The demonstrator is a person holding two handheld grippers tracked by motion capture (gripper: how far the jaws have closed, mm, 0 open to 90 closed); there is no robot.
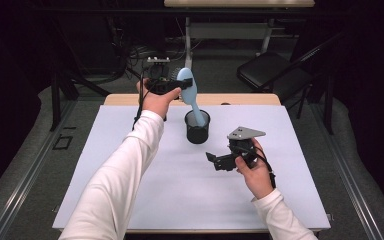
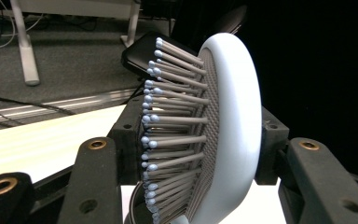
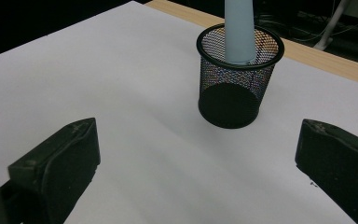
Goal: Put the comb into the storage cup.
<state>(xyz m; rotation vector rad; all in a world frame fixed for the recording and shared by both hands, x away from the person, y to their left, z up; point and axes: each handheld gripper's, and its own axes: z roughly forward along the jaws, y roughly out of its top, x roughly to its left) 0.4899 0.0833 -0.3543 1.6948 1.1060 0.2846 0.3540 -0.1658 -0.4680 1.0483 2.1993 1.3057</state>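
**Hairbrush held with its handle in the mesh cup**

Nearest the person, the right gripper (image 1: 219,161) hovers low over the white table (image 1: 130,190), its fingers (image 3: 60,158) spread wide with nothing between them. In the right gripper view they frame the bare tabletop and point toward the black mesh cup (image 3: 239,77).

Farther out, the cup (image 1: 197,126) stands upright near the middle of the table, well apart from the right gripper. The pale blue hairbrush (image 1: 189,92) leans out of it, handle end down inside the cup and head up and tilted to the left.

At the far edge, the left gripper (image 1: 182,84) is raised above the table and its fingers (image 2: 93,182) are clamped on the brush head (image 2: 223,126), one on the bristle side and one against the smooth back.
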